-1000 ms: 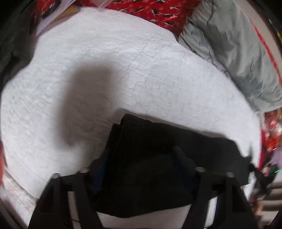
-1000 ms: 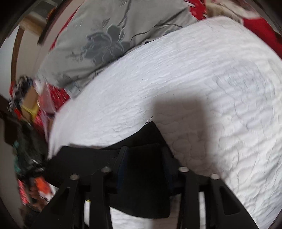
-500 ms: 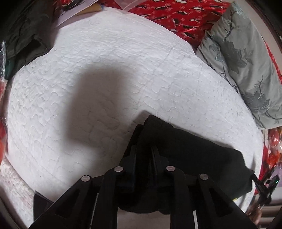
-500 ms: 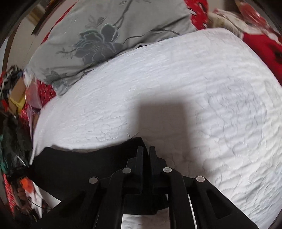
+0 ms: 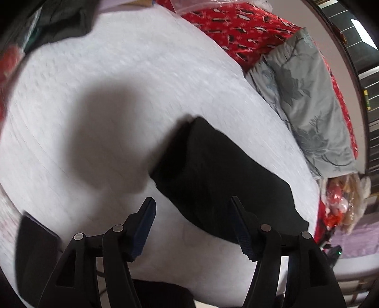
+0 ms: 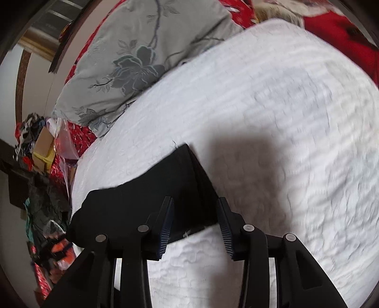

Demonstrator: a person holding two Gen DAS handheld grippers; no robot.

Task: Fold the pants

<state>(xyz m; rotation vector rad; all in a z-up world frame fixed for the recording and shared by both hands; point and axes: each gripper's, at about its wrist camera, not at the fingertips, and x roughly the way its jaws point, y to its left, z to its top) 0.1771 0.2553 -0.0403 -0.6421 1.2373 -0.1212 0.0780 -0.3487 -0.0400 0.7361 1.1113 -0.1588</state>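
Observation:
The black pants point(image 5: 225, 180) lie folded into a flat packet on the white quilt point(image 5: 94, 71). My left gripper point(image 5: 191, 210) hovers at their near left edge. Its jaws are opening and the pads press on nothing; the right finger point(image 5: 239, 220) overlaps the cloth in view. In the right wrist view the pants point(image 6: 146, 199) run left from a folded corner. My right gripper point(image 6: 195, 213) stands over that corner with its jaws opening. The cloth shows between the blue pads without being pinched.
A grey flowered pillow point(image 5: 308, 106) point(image 6: 142, 59) lies along the quilt's far side on a red patterned blanket point(image 5: 236, 30). Dark clothes point(image 5: 59, 19) sit at the far left corner. A cardboard box point(image 6: 43, 147) and heaped clutter point(image 6: 40, 189) stand past the bed's edge.
Half a second ago both grippers were shut on the pants' folded edge. Both have let go and drawn back, and the pants rest on the quilt. The left view has swung left.

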